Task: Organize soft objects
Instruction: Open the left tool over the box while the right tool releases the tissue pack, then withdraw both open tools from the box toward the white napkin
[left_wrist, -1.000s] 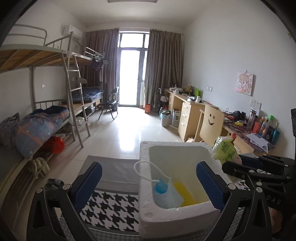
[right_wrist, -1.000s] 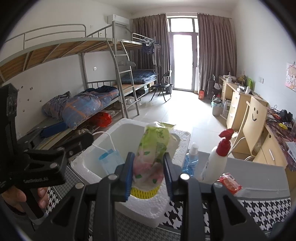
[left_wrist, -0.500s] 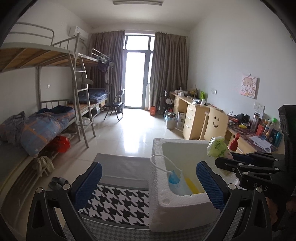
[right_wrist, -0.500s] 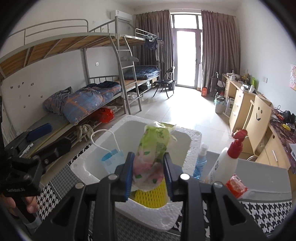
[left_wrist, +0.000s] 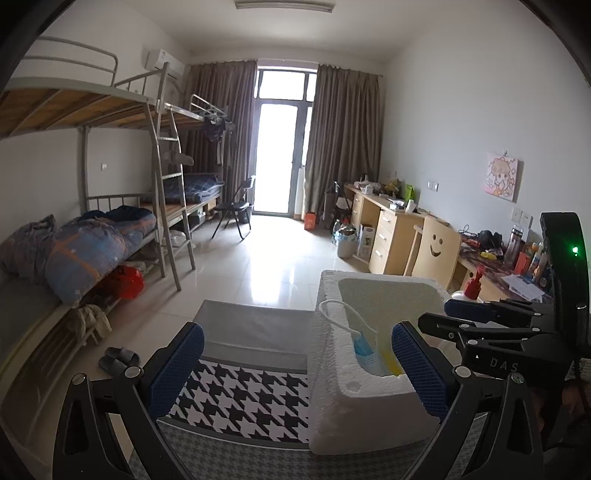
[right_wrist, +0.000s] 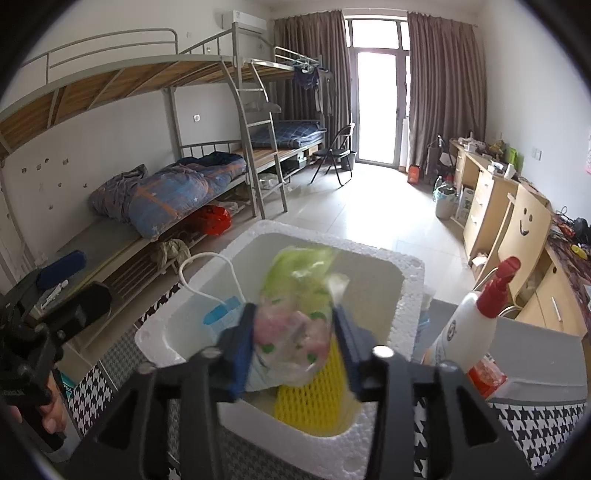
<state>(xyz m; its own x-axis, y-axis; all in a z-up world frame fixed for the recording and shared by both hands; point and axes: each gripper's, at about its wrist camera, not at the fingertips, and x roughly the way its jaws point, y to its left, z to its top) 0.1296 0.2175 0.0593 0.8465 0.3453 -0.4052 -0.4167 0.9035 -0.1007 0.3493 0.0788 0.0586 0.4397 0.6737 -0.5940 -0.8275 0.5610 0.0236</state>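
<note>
Two hand-held grippers over houndstooth cloth by bunk beds: left wide, right holding a packet.

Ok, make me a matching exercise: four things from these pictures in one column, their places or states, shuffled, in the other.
1. green packet
2. yellow mesh sleeve
3. face mask
4. spray bottle

A. outside the foam box, to its right
B. lying on the box floor
C. between the right hand-held gripper fingers
D. against the box's left wall

Pairs: 1-C, 2-B, 3-D, 4-A
</note>
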